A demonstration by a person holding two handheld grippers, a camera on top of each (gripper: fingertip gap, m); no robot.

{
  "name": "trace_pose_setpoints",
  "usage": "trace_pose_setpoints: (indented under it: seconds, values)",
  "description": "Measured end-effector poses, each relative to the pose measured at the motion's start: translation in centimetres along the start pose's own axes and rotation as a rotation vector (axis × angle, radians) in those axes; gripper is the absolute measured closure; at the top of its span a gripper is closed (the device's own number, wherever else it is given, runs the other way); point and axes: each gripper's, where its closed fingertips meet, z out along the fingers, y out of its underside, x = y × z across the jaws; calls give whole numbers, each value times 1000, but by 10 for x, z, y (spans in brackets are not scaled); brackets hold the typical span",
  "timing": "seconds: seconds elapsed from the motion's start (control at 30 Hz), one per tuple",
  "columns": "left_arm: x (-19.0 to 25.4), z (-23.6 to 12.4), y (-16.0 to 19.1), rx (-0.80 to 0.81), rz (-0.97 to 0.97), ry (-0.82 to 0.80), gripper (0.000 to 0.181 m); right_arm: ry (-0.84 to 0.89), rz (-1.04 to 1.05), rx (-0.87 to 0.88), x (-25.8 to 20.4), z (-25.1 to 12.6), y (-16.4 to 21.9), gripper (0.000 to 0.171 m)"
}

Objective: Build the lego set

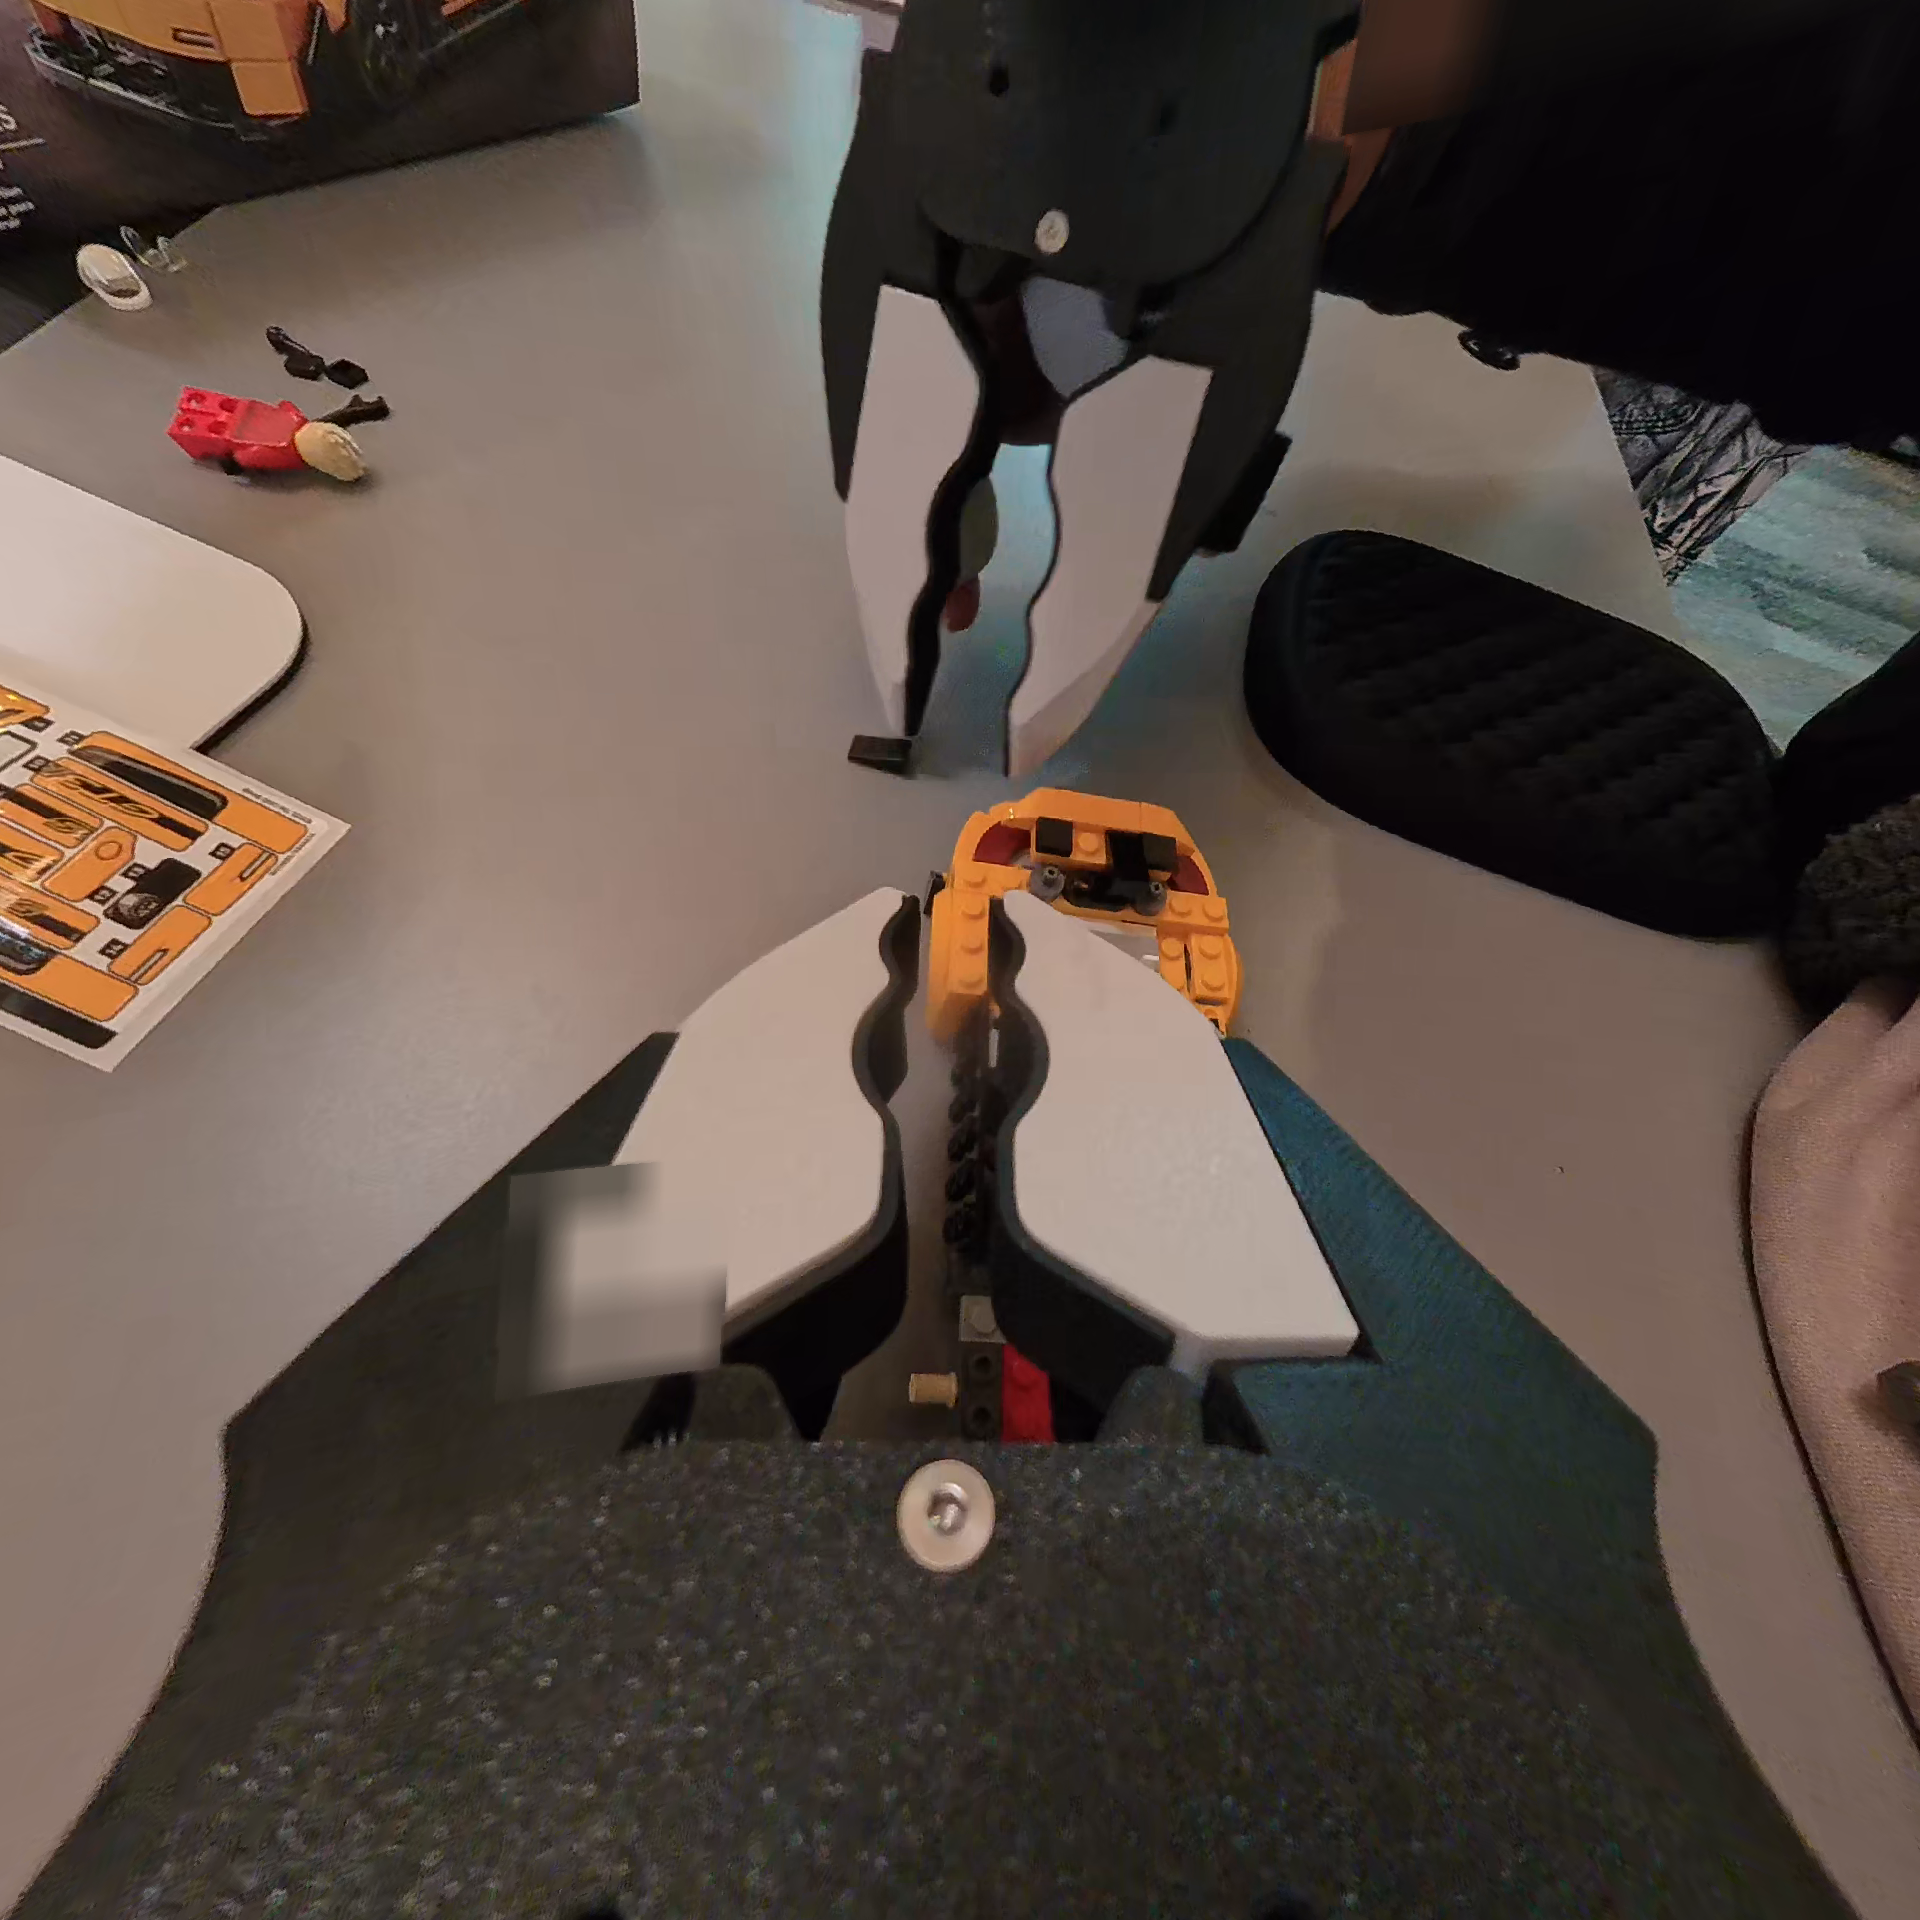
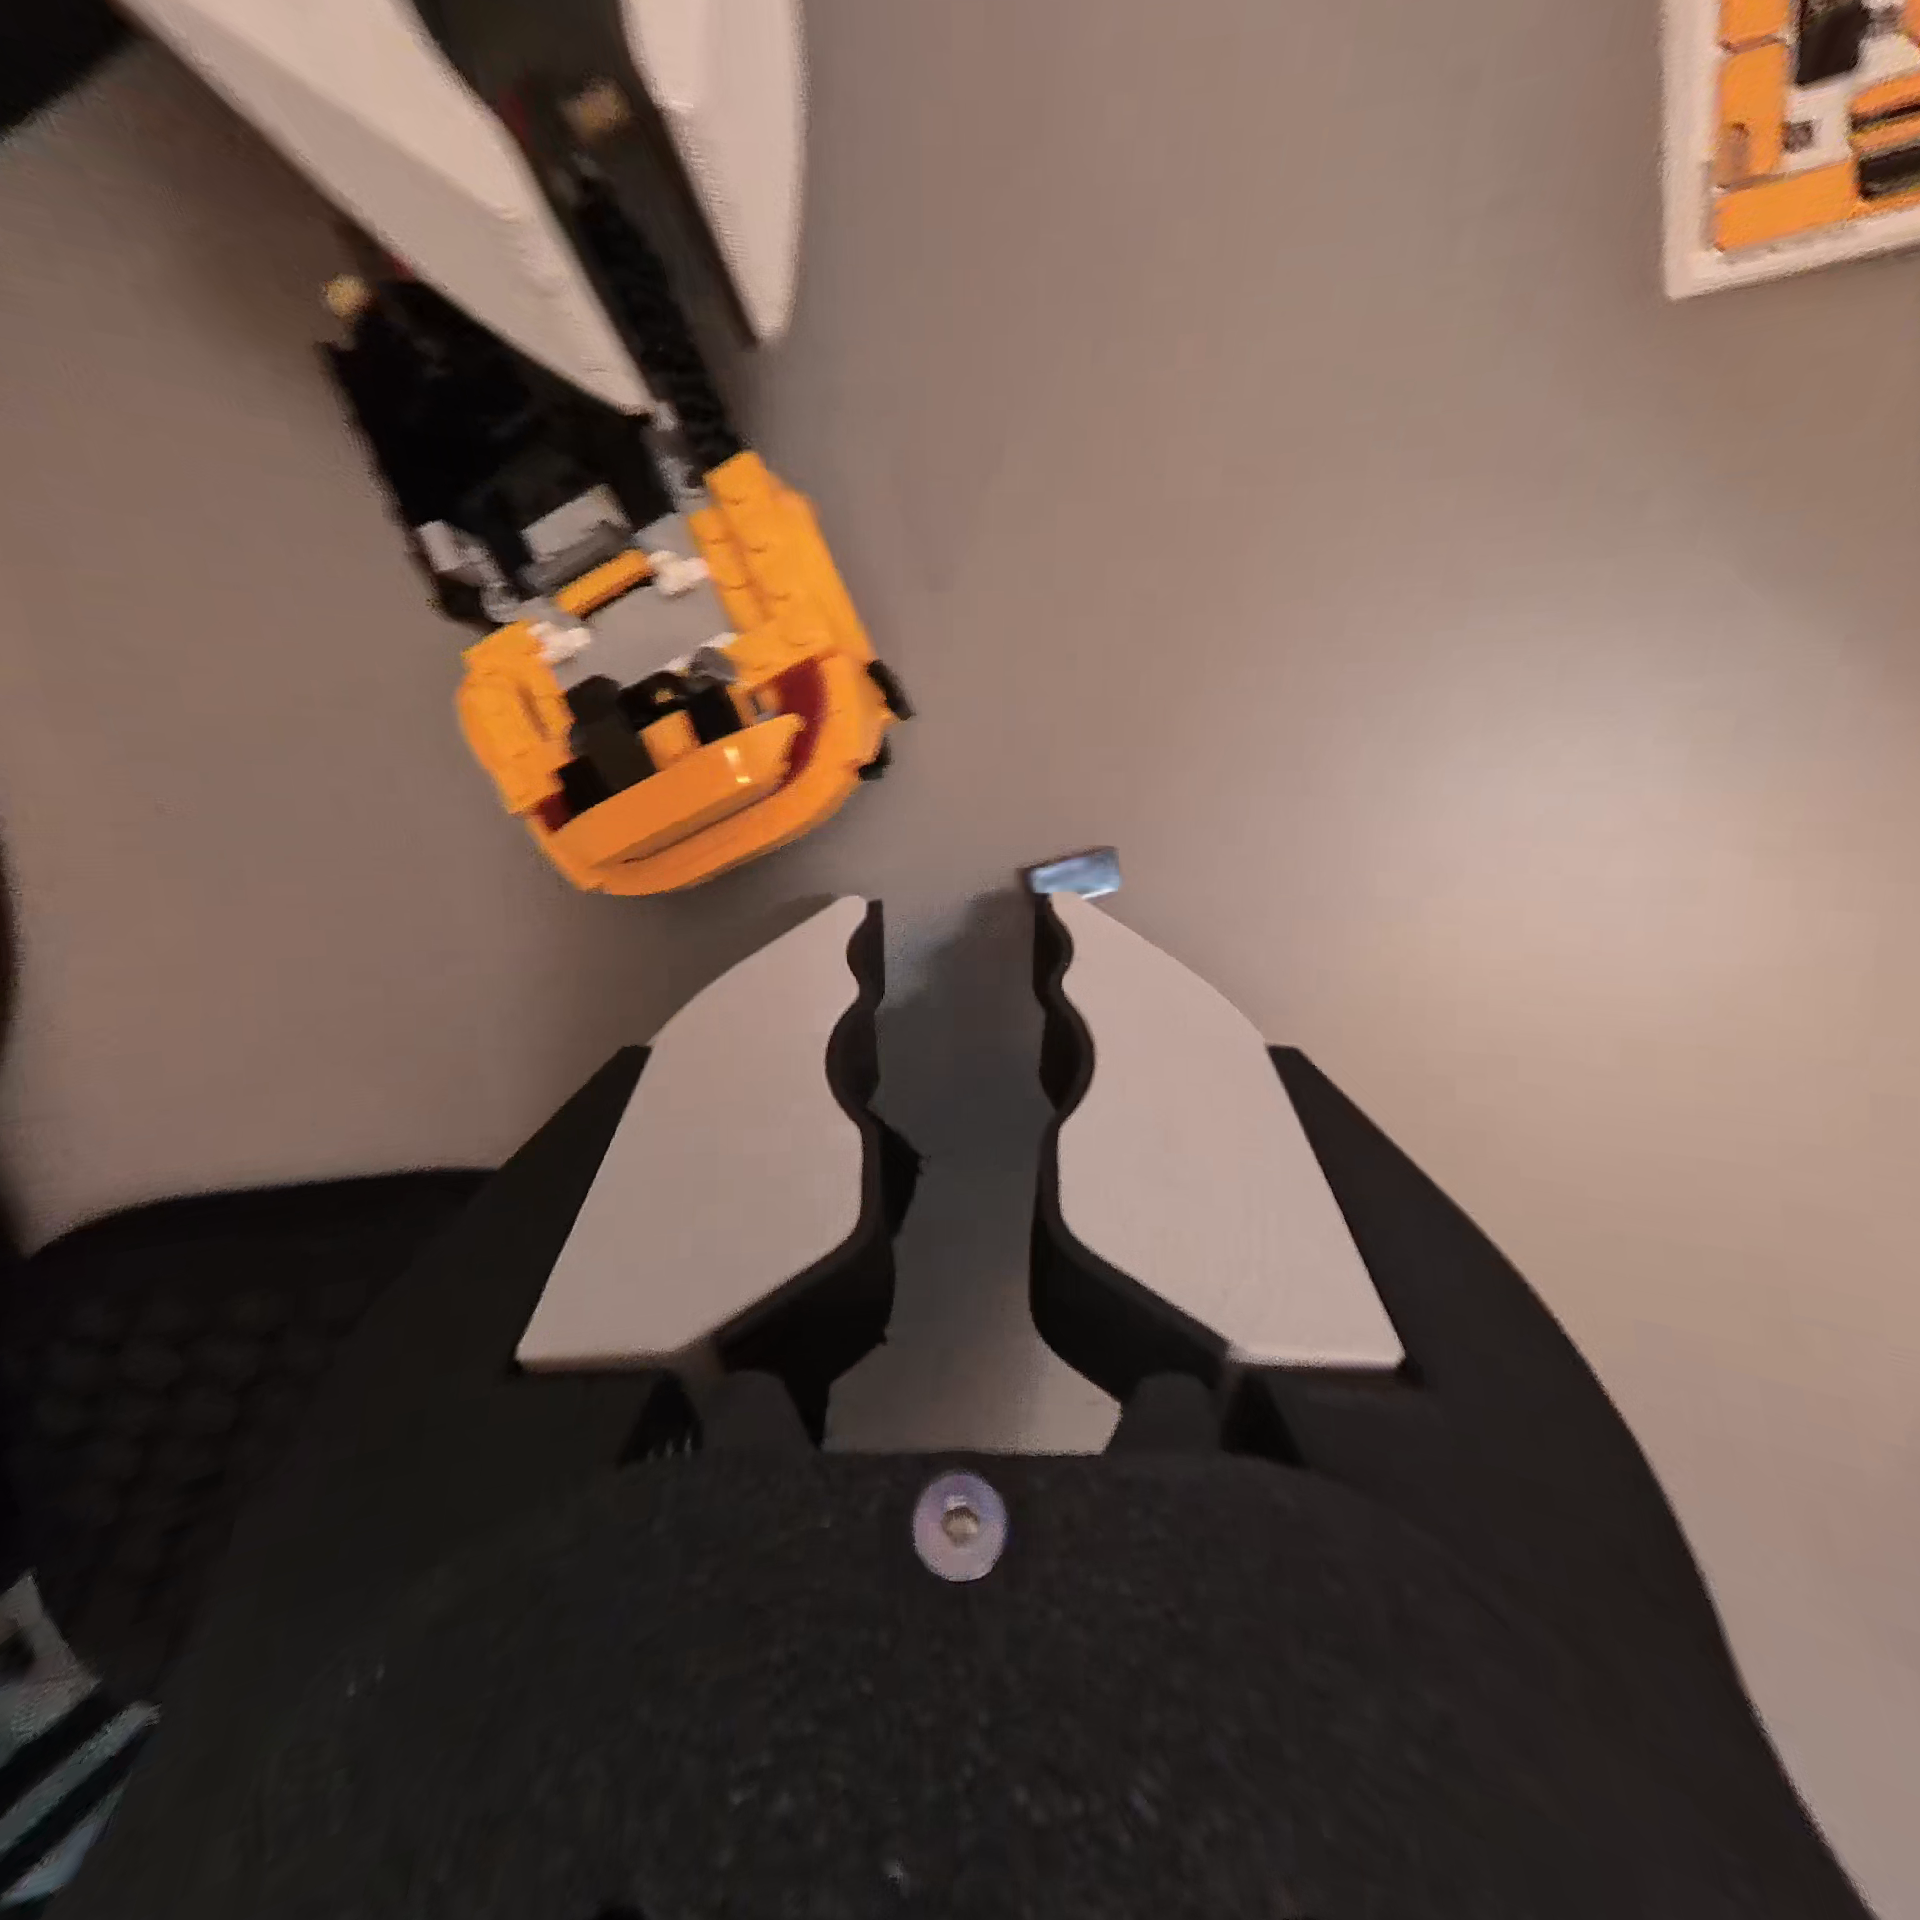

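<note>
A partly built orange and black lego car rests on the grey table. My left gripper is shut on the car's left side wall, with a black studded strip between the fingers. My right gripper points down at the table just beyond the car, open and empty. A small black piece lies at one of its fingertips. In the right wrist view the right gripper is open, the small piece lies just off its right fingertip, and the car is to the upper left, held by the left gripper.
A sticker sheet and a white pad lie at the left. Red minifigure parts, small black pieces and the lego box are farther back. A black mesh cushion sits at the right. Tip to tip, the grippers are about 8 centimeters apart.
</note>
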Motion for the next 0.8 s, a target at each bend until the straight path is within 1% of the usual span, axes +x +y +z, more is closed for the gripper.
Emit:
trace_pose_setpoints:
  seconds: [0.03,0.13,0.2,0.37,0.47,0.5,0.7,0.8]
  values:
    - [0,0,0,-1,1,0,169,-12,-36,17,-3,-3,-1,147]
    - [1,1,1,-4,3,4,169,118,-198,42,14,-14,-4,166]
    - [1,2,2,-8,3,6,169,184,-293,22,25,-17,-4,171]
    - [0,1,1,-7,6,2,169,217,-435,-60,27,-8,-5,169]
    - [0,1,2,-7,0,6,169,224,-494,-94,23,-1,-5,159]
    - [0,1,2,-7,-1,8,169,233,-509,-88,22,1,-7,159]
    - [0,2,2,-9,2,7,169,222,-482,-46,24,5,-20,158]
    - [0,2,3,-11,2,12,169,155,-451,-31,22,1,-22,157]
